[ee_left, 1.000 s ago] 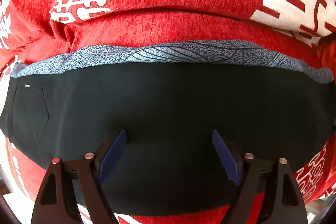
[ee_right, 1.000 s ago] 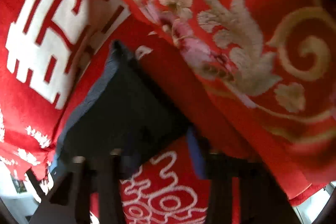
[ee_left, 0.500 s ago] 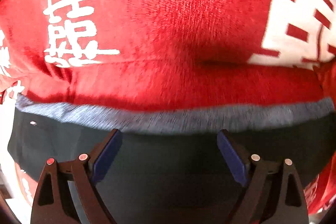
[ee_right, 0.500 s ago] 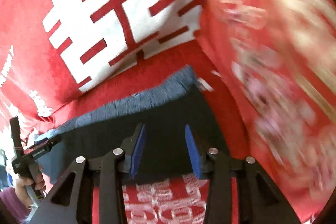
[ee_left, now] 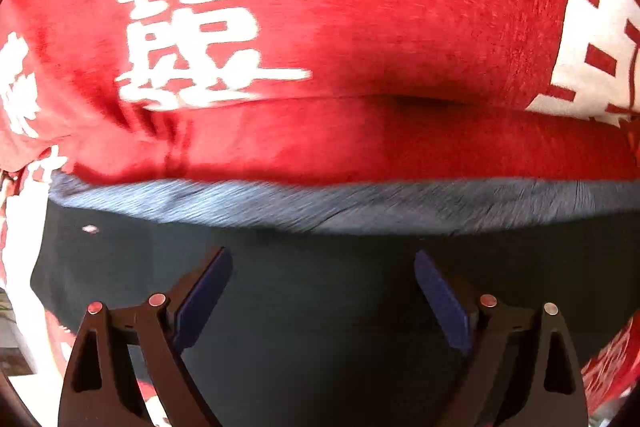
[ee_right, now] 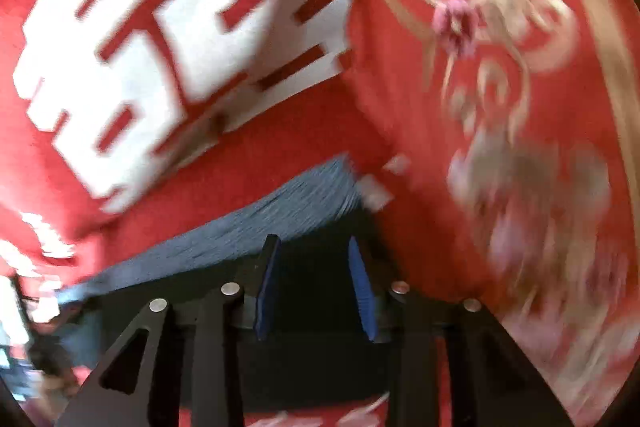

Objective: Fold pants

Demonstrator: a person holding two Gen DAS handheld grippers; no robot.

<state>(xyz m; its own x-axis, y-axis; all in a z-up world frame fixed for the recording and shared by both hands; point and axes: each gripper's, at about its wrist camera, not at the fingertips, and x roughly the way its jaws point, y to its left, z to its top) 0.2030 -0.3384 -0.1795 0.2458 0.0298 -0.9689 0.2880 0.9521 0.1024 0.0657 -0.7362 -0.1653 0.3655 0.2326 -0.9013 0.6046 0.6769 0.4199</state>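
Observation:
The folded black pants [ee_left: 320,291] lie on a red blanket, with a grey patterned inner band [ee_left: 320,199] along their far edge. My left gripper [ee_left: 322,275] is open wide, its blue pads over the black cloth and holding nothing. In the right wrist view the same pants [ee_right: 312,299] show, with the grey band [ee_right: 280,219] and a white label [ee_right: 374,193] at the corner. My right gripper [ee_right: 314,259] is open, its blue pads apart above the pants' corner, empty.
A red blanket with large white characters [ee_left: 208,27] covers the surface. A red cushion or quilt with gold and pink flowers [ee_right: 520,107] rises on the right. The person's other hand and gripper [ee_right: 44,367] show at the far left.
Both grippers have moved forward over the pants toward the grey band. The right view swung from the pants' side to face the far corner.

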